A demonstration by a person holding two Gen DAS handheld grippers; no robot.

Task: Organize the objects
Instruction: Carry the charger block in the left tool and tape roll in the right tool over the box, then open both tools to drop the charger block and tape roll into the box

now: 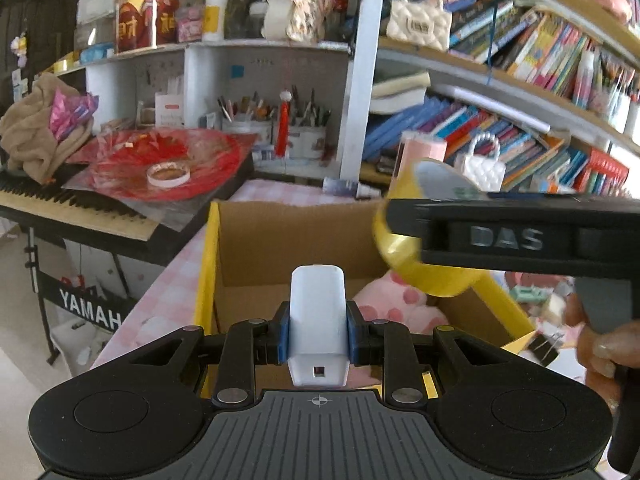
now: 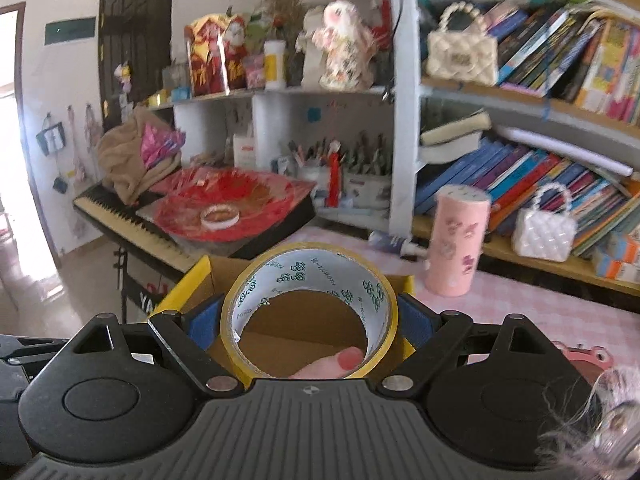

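Observation:
My left gripper (image 1: 317, 330) is shut on a small white plastic box (image 1: 317, 316), upright between its blue pads, above the near edge of an open cardboard box (image 1: 280, 240) with yellow-taped rims. In the left wrist view my right gripper's black body reaches in from the right, and the yellow tape roll (image 1: 420, 240) it carries hangs over the box. My right gripper (image 2: 310, 318) is shut on that yellow tape roll (image 2: 308, 268), which faces the camera. Through its hole I see the cardboard box (image 2: 304, 316). A pink plush toy (image 1: 396, 300) lies inside the box.
The box stands on a table with a pink checked cloth (image 2: 520, 300). A pink tumbler (image 2: 458, 240) stands behind it to the right. A keyboard (image 1: 72, 204) with a red fan and a tape ring (image 1: 168, 174) sits left. Bookshelves (image 2: 540, 160) fill the back. A hand (image 1: 604, 352) grips the right tool.

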